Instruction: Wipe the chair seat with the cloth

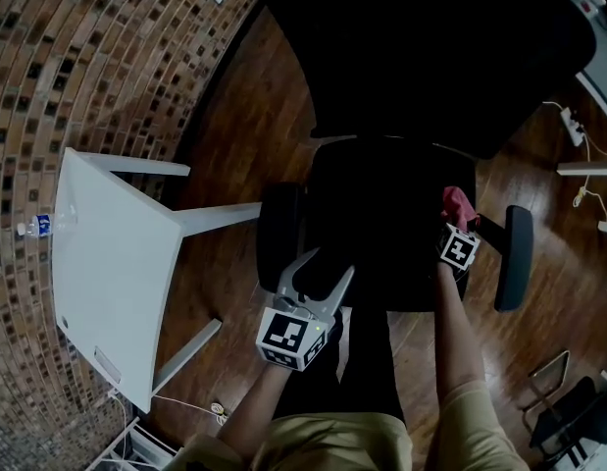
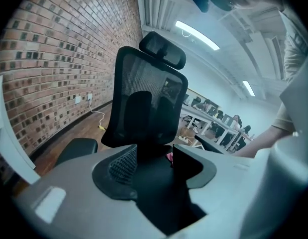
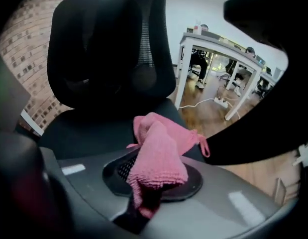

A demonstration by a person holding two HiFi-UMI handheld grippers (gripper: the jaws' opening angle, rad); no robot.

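We see the right gripper [image 3: 153,184] pinching the pink cloth [image 3: 158,156] over the right part of the black chair seat [image 1: 381,219]; we cannot tell whether the cloth touches the seat. The left gripper [image 1: 318,271], jaws spread and empty, hovers at the seat's front edge. A white table [image 1: 107,263] stands left of the seat.

Dark wood floor [image 1: 234,116] is seen across the head view. A black office chair [image 1: 391,224] is stood on it at centre, a white table [image 1: 117,263] at left, and a power strip [image 1: 572,121] with white cables laid at upper right. A small bottle [image 1: 35,227] is seen at the table's left edge; whether it is on the table or beside it cannot be told.
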